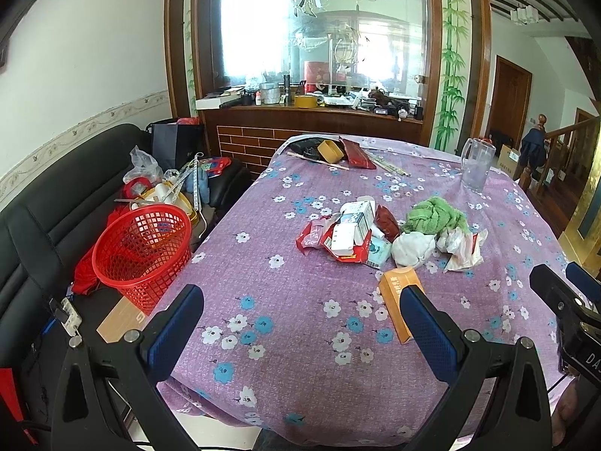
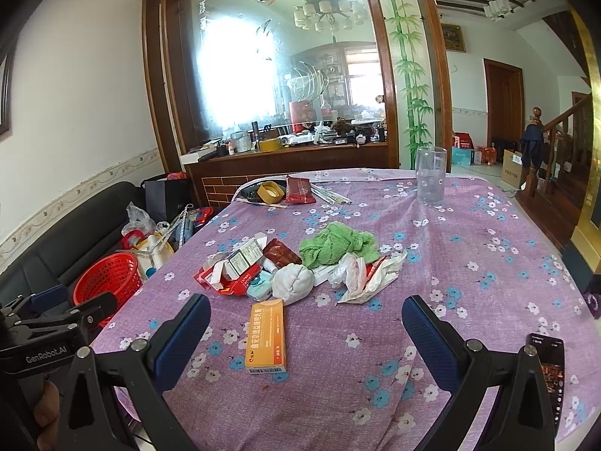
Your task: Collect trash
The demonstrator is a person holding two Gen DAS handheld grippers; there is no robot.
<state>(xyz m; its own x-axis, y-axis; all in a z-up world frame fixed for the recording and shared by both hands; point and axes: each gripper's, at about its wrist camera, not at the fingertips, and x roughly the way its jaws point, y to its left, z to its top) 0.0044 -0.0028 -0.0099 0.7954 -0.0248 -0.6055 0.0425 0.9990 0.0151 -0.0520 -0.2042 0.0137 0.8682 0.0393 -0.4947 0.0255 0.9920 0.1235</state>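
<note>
Both your grippers, left gripper (image 1: 300, 319) and right gripper (image 2: 306, 329), are spread wide and empty, so nothing's grabbed yet. The orange medicine box (image 2: 266, 337) lies between the right jaws; the wrapper pile (image 2: 263, 267) sits beyond; the red basket (image 1: 144, 250) waits off the left jaw, beside the table.

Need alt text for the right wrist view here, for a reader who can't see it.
The open right gripper hovers over a purple floral tablecloth, with an orange box lying nearest it. Beyond lies a heap of wrappers and cartons beside a green cloth. A red basket sits off the table's left edge.
</note>
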